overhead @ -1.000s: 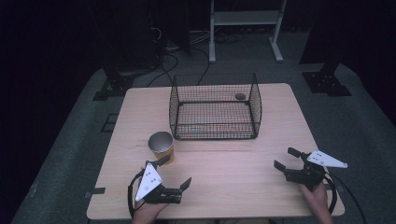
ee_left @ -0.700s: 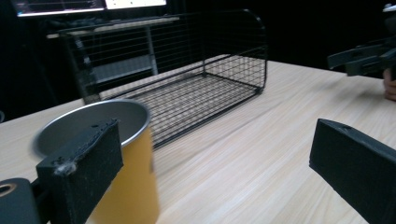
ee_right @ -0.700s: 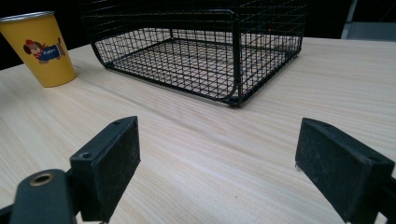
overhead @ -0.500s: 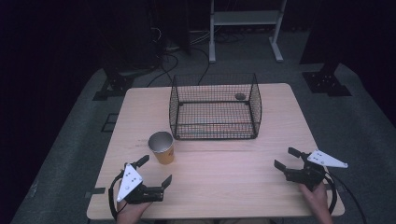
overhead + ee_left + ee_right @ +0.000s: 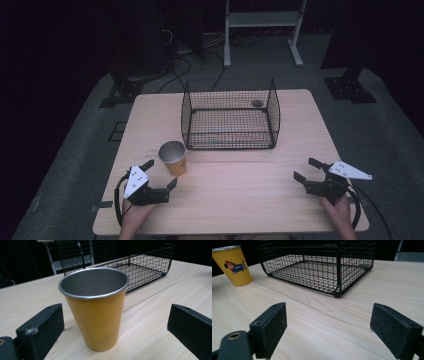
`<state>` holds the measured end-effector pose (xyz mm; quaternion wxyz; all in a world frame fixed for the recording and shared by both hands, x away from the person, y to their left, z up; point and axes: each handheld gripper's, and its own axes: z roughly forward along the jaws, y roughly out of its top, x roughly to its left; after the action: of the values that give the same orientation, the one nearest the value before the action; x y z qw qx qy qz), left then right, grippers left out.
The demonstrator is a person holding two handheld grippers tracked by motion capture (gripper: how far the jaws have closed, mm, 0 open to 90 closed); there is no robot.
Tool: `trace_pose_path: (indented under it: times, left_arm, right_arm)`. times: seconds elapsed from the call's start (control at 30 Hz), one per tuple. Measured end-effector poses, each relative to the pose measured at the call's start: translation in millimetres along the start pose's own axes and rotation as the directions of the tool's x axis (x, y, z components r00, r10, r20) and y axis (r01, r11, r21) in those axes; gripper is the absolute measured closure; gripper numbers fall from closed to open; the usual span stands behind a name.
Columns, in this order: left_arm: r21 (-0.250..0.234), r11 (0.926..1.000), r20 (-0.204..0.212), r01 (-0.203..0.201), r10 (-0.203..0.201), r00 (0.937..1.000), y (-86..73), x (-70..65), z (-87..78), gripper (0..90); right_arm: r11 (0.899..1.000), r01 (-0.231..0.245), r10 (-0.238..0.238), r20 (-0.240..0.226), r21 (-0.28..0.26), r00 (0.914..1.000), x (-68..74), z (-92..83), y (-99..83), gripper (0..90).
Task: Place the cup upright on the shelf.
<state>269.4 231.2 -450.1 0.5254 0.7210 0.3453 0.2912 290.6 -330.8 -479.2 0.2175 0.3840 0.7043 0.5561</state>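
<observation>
The left gripper (image 5: 161,174) has its two black fingers (image 5: 41,331) spread wide, one to either side of the yellow tapered metal cup (image 5: 96,307) with a silver rim and grey inside; in the left gripper view the cup stands upright on the bench between them, and neither finger touches it. In the high view the cup (image 5: 173,158) sits just ahead of that gripper, near the front left part of the pale wooden bench (image 5: 240,200), close to the front left corner of the black wire basket (image 5: 230,115). The right gripper (image 5: 306,170) rests low at the front right of the bench, well apart from the cup, its fingers (image 5: 270,327) also wide and empty, with bare wood between them. The right gripper view looks across the bench to the basket (image 5: 322,270) and, farther off at the left, the cup (image 5: 235,265), which bears a small cartoon dog picture on its side. A small dark round object (image 5: 257,103) lies on the bench behind the basket's far right corner. A hand (image 5: 341,212) holds the right gripper from the bench's near edge.
</observation>
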Motion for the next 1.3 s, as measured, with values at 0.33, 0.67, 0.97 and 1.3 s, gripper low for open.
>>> trace_pose_path:
  times: [0.33,0.67,0.97,1.3]
  left_arm:
    - [0.046,0.9988,0.0,0.018,-0.018,0.9998,-0.7,14.0,18.4,0.4]
    - [0.097,0.9947,0.015,0.036,-0.037,0.9992,-2.0,22.7,36.6,0.5]
    - [0.091,0.9953,0.021,0.035,-0.037,0.9991,7.9,24.3,47.7,0.5]
    - [0.09,0.9949,0.034,0.045,-0.048,0.9983,13.6,27.7,57.0,3.3]
  right_arm:
    - [1.0,0.004,-0.004,-0.001,0.003,1.0,0.4,0.1,0.0,12.8]
    - [1.0,0.012,-0.012,-0.007,0.003,0.9999,0.6,0.6,0.1,12.8]
    - [1.0,0.013,-0.013,-0.009,0.003,0.9999,0.6,0.6,0.1,12.8]
    - [1.0,0.013,-0.013,-0.01,0.004,0.9999,0.8,0.6,0.2,12.8]
